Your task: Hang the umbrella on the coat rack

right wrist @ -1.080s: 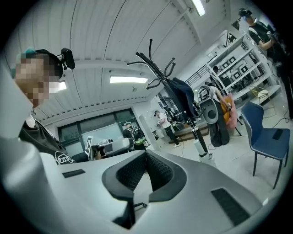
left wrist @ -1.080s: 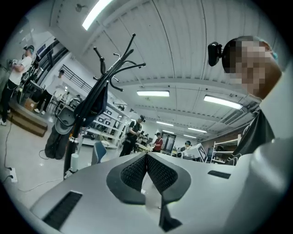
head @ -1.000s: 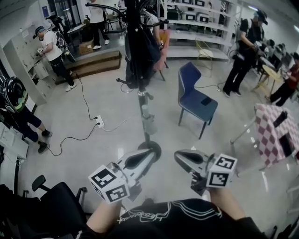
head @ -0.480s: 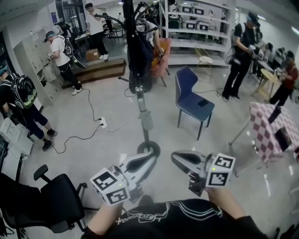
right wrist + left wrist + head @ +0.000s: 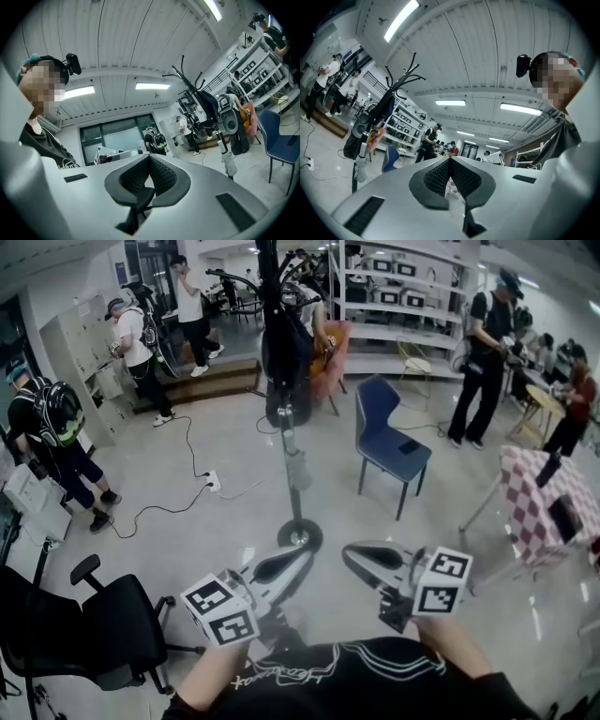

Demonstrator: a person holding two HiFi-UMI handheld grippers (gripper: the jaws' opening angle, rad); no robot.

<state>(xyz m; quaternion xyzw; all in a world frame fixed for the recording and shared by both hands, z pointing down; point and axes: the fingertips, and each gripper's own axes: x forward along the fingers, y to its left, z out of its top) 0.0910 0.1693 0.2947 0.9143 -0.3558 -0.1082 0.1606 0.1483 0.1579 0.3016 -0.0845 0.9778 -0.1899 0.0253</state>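
Left tool [image 5: 450, 161]: clenched, the pads meet with nothing between them.
Right tool [image 5: 150, 158]: clenched too, and empty.
Umbrella: neither tool carries it. A slim pale bundle [image 5: 296, 470] lies against the pole of the coat rack [image 5: 291, 427], partway up. I judge that may be it, but I cannot tell for sure.
Step in hand: I read this as standing near the rack with both tools free. To do it well, I would first confirm that the bundle hangs from a hook and does not merely lean. I would also keep both tools off the pole so the rack does not rock on its round base [image 5: 300, 535].
Rack load: dark bags [image 5: 284, 352] crowd the upper hooks.
Surface: a checked cloth [image 5: 534, 502] covers it, far right.
Room: pale glossy floor [image 5: 187, 540], blue chair [image 5: 389, 442] right of the rack, black office chair [image 5: 84, 615] near left, a cable [image 5: 178, 498] trailing left, shelves [image 5: 394, 296] far behind, several people around.
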